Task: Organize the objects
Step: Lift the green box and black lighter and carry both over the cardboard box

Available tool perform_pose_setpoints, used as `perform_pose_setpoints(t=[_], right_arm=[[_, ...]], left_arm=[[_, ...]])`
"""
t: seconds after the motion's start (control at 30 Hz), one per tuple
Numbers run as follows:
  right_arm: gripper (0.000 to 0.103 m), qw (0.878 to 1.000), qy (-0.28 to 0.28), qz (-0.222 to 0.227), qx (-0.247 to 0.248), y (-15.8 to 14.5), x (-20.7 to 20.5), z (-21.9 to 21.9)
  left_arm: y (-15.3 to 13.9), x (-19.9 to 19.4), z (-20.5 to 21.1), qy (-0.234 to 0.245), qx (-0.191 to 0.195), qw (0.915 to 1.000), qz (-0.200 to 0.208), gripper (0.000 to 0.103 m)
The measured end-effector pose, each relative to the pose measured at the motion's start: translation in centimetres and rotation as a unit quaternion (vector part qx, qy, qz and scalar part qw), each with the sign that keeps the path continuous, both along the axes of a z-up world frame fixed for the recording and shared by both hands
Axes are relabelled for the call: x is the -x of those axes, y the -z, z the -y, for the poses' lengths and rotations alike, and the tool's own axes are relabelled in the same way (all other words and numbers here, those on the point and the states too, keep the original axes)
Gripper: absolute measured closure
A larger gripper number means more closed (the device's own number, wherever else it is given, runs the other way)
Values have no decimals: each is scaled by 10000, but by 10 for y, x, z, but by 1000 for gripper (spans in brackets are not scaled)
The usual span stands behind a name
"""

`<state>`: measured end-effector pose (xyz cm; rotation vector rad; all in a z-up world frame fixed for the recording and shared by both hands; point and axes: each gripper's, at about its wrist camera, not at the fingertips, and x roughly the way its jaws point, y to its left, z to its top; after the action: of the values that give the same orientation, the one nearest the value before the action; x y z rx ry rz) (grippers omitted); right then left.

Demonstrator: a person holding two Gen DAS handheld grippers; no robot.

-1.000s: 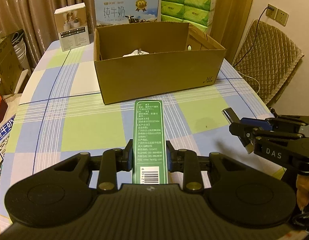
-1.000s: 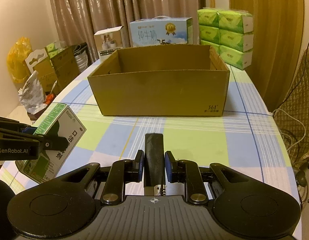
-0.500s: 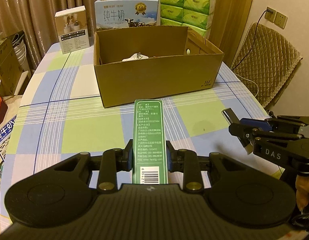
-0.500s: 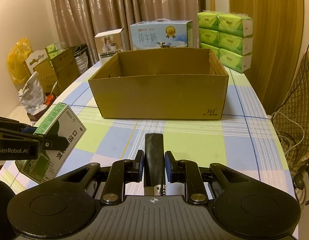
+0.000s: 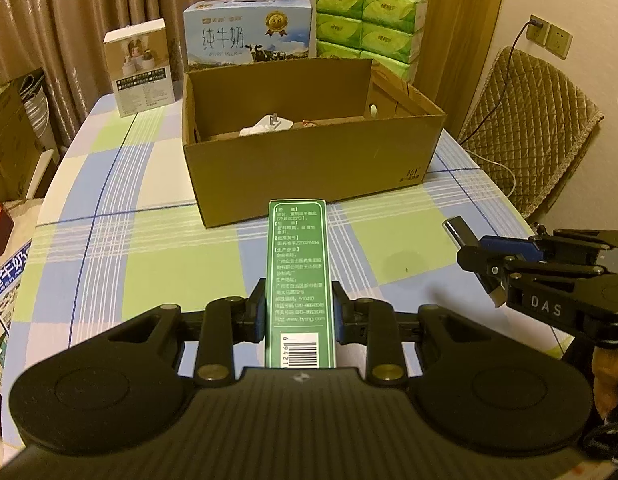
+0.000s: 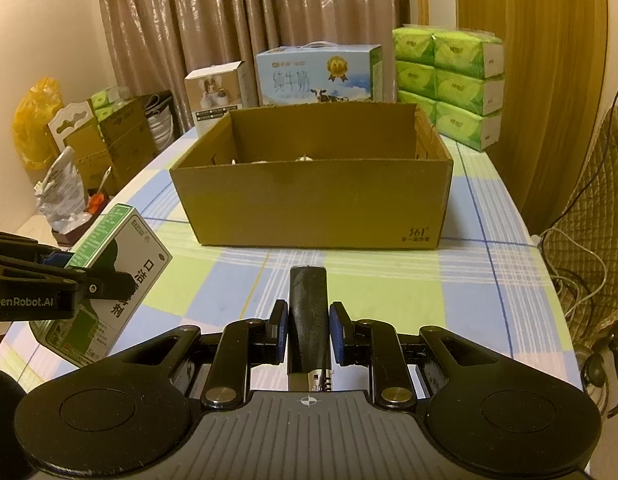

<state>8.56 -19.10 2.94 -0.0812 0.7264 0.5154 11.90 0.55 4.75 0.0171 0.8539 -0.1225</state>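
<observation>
- Left wrist view: the left gripper [image 5: 299, 312] is clamped on a green medicine carton [image 5: 297, 276], held above the checked tablecloth [image 5: 141, 248]. Its printed panel faces up, with a "www.byshg.com" line and a barcode starting "6 9421". The open cardboard box [image 5: 309, 168] stands at 12 o'clock with a white plug adapter [image 5: 269, 125] inside. At 3 o'clock the right gripper [image 5: 475, 254], marked "DAS", holds a dark slim object.
- Right wrist view: the right gripper [image 6: 307, 326] is closed on that dark slim object [image 6: 307, 312]; what it is cannot be told. The box, printed "361°", lies at 12 o'clock. The carton sits at 9 o'clock in jaws marked "GenRobot.AI".
- Judged step: carry both items over the near wall, lifting clear of its rim, and release low over bare floor beside the adapter.
</observation>
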Motion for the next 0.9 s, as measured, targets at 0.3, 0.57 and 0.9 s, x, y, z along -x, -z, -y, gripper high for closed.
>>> perform_pose_setpoints(t=[0.3,0.57,0.9], right_arm=[[84,9999,-31,145,-37,-25,-30,0],[84,9995,-122,274,-127,-59,-76,-7],[84,9989,-184,329,-284,-97,-149,-27]], left_arm=[[-12,-22,6,178,40,9998,100,78],[-42,-62,2,275,110,9990,335,78],[-76,-141,-5,309,73,9984,458,78]])
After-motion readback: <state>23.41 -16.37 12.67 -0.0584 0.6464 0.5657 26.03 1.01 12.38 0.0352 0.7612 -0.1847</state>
